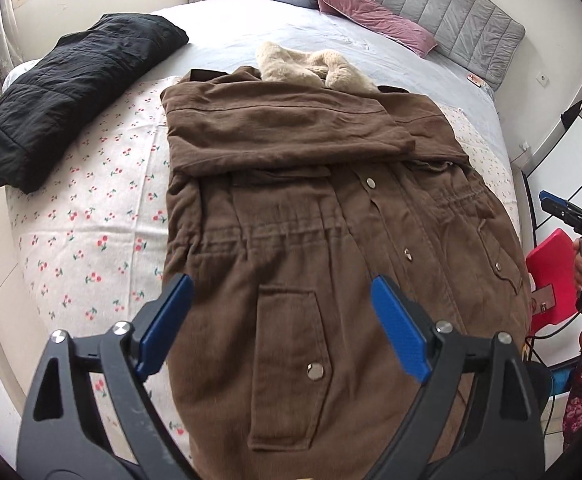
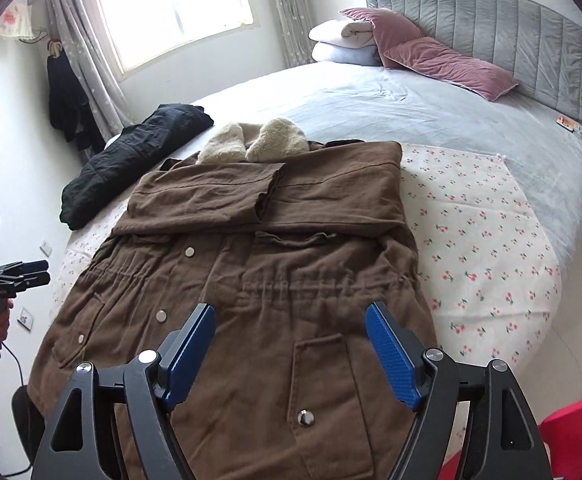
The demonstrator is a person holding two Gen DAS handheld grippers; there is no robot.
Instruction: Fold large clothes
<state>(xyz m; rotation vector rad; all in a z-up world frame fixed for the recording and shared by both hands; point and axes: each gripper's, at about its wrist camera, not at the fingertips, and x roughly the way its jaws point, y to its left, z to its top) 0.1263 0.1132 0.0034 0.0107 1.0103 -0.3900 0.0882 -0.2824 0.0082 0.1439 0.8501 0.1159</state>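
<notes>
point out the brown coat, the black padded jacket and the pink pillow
brown coat point(image 1: 291, 240), left wrist view, on the gathered waist
black padded jacket point(image 2: 139, 152), right wrist view, on its quilted middle
pink pillow point(image 2: 451, 64), right wrist view, on its velvet face

One brown coat point(image 2: 251, 272) with two sleeves folded across the chest, one black garment point(image 2: 131, 160), two mauve pillows point(image 2: 447, 64), two folded pale blankets point(image 2: 343, 42), one cherry-print sheet point(image 2: 483, 248), one window point(image 2: 175, 8), two grippers, left gripper point(image 1: 283, 324) and right gripper point(image 2: 291, 348)
</notes>
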